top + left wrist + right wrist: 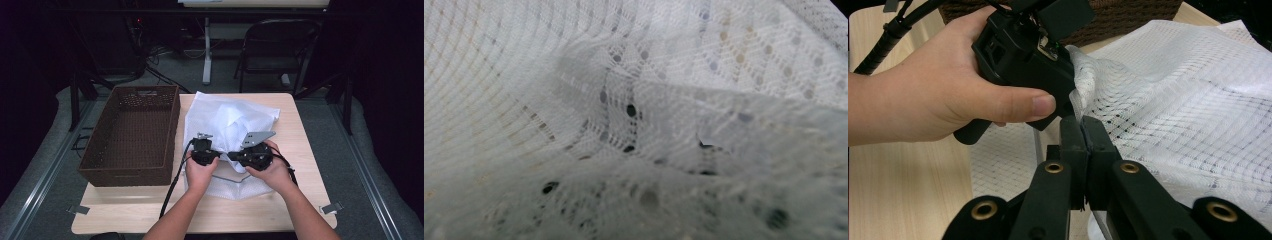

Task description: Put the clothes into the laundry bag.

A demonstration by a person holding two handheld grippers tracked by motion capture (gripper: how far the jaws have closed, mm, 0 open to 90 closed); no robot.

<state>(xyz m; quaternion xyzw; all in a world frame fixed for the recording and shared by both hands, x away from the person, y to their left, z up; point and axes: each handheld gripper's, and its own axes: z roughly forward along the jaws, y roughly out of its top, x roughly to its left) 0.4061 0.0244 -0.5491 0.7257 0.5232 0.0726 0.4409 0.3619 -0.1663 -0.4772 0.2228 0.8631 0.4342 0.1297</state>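
Two grippers of mine are both pinching the white mesh laundry bag (227, 125), which lies a little right of the middle of the high view, on the wooden table (300, 200) and just beside the brown woven basket (131, 134). In the right gripper view my right gripper (1082, 131) has its jaws pressed together on a fold of the mesh, and my left gripper (1023, 55) bites the bunched cloth at the upper middle of that frame. In the left gripper view the net (624, 110) lies close over the lens, so there I cannot see those jaws; I judge them closed on the fabric. What I fear is this: the mesh is thin and slippery, and each pinch takes only a small fold, so a pull could slide it out, or the holes could catch on a jaw edge and tear. The two grips are very near, so the bag may sag between them. Its long axis, I judge, runs from the lower middle of the high view toward the upper right, though the crumpling makes this uncertain.
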